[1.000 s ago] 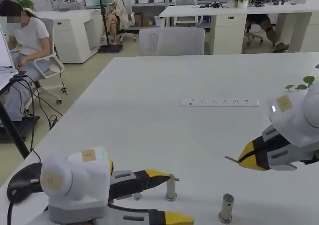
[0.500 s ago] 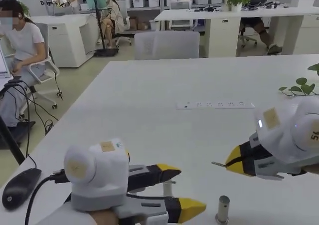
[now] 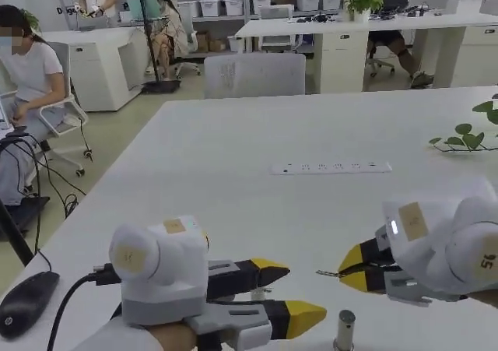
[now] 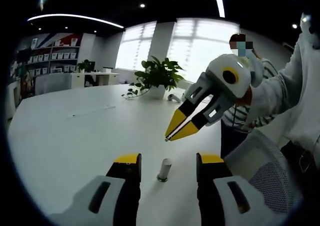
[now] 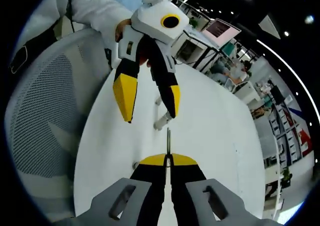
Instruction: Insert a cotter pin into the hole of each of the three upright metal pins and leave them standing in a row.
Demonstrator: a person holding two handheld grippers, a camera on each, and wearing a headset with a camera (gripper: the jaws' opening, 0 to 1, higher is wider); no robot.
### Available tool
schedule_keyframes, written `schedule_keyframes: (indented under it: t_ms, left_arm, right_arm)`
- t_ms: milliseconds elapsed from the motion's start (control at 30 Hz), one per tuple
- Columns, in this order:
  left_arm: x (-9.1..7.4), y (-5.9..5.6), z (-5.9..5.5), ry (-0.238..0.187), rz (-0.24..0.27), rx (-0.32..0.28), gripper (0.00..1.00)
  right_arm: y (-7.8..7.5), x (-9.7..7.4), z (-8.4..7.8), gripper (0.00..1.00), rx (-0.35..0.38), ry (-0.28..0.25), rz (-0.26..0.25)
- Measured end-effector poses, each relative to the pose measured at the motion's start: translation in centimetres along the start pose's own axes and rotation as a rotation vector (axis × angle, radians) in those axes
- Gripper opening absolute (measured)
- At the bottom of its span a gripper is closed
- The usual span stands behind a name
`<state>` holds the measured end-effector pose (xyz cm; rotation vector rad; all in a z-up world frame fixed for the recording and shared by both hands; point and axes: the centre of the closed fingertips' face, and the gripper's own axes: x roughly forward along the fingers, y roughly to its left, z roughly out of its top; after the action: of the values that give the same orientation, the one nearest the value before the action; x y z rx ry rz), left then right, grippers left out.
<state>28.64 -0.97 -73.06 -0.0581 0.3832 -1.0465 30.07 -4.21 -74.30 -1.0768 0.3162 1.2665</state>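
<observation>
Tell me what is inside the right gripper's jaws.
A thin cotter pin, clamped in the shut right gripper, with its front end poking out past the tips. How much of it lies between the jaws is covered.

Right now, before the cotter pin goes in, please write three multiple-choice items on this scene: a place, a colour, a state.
1. Where does the short upright grey metal pin stand? A between the left gripper's open jaws; B on the floor; C in a drawer.
2. What colour are the grippers' fingertips? A red; B yellow; C green.
3. The right gripper is: A open; B shut on nothing; C shut on the thin metal cotter pin.
Key: A, the left gripper view shows it there; B, all views agree; C, the pin sticks out of its closed tips.
</observation>
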Motion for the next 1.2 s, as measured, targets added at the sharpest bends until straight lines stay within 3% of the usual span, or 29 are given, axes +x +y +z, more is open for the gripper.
schedule_keyframes:
  t_ms: [367,500,633,833,1200]
  left_arm:
    - [1.0,-0.2,0.9,-0.003,-0.011,-0.098,0.26]
    - [1.4,-0.4,1.1,-0.009,-0.017,-0.217,0.21]
    - [1.7,-0.5,1.6,-0.021,-0.028,-0.274,0.19]
    - [2.0,-0.4,0.7,0.026,-0.021,-0.308,0.17]
    - [2.4,-0.6,0.7,0.026,-0.033,-0.344,0.14]
  right_arm:
    - [0.2,-0.1,0.1,0.03,-0.015,0.002,-0.004]
    - [0.5,-0.1,0.4,0.03,-0.032,0.004,-0.002]
    - [0.6,-0.1,0.6,0.03,-0.039,0.001,0.0]
    - [0.6,0.0,0.7,0.03,-0.044,0.0,0.004]
    - [0.5,0.1,1.0,0.03,-0.07,0.003,0.006]
